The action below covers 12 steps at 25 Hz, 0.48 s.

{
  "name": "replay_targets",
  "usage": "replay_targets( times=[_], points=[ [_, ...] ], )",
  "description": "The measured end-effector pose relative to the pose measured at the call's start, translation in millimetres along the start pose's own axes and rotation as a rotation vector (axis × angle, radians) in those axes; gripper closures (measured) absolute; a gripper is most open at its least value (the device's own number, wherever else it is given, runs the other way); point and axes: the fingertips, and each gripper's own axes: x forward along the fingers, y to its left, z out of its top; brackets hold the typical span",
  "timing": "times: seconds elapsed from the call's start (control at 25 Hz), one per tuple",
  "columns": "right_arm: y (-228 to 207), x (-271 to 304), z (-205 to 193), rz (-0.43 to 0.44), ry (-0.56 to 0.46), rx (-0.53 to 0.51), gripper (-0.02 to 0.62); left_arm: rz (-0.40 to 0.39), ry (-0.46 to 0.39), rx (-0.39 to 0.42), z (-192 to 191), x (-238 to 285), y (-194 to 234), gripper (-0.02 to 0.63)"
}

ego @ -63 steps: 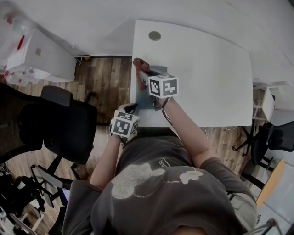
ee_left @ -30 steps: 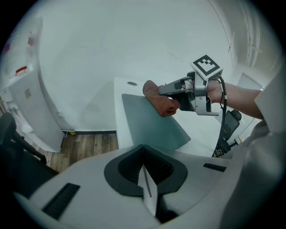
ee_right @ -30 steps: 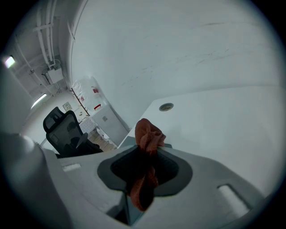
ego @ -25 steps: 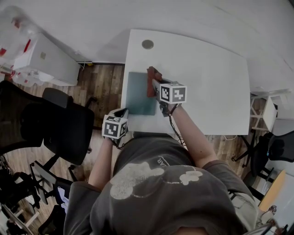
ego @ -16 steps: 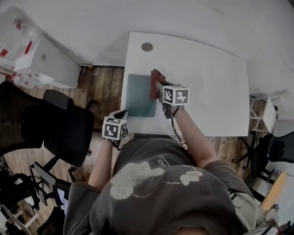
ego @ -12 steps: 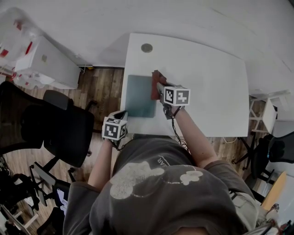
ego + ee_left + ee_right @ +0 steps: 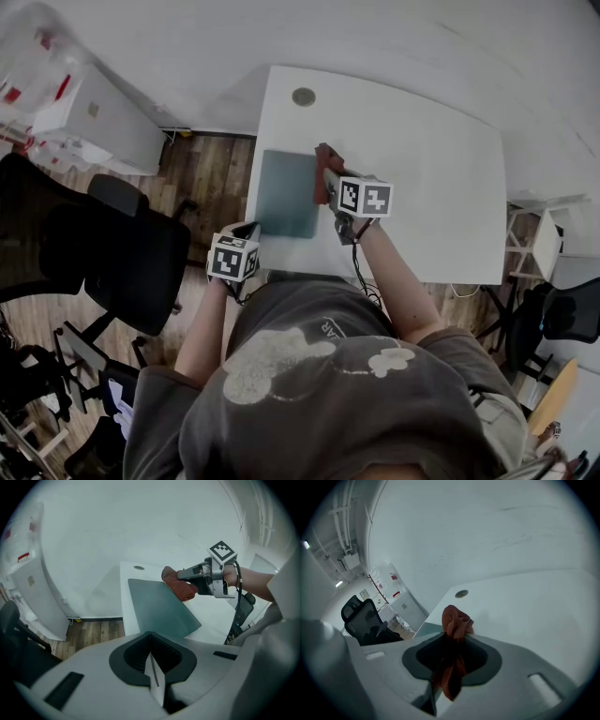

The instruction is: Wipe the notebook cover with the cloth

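The red-brown cloth [image 7: 456, 619] has travelled from the left side of the teal notebook [image 7: 286, 192] to its right edge, clamped in the right hand-held gripper [image 7: 330, 173] (the left hand-held gripper [image 7: 248, 228] hangs closed and empty by the front corner of the white surface [image 7: 422, 169]), so one pass looks complete.

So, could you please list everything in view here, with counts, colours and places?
table: one, white, centre.
notebook: one, grey-green, flat on the table's left part.
cloth: one, red-brown, held at the notebook's right edge.
round cap: one, grey, table's far left corner.
office chairs: two, black, one left of the table, one far right.
cabinet: one, white, far left.
left gripper: one, grey, shut, empty, by the table's near left corner.
right gripper: one, grey, shut on the cloth.
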Motion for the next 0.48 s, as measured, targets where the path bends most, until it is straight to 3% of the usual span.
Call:
replay_targets(
  times=[0.48],
  points=[
    [70.2, 18.6, 2.4, 0.152, 0.015, -0.041, 0.499, 0.007, 0.013, -0.002, -0.1, 0.1, 0.7, 0.605]
  ],
)
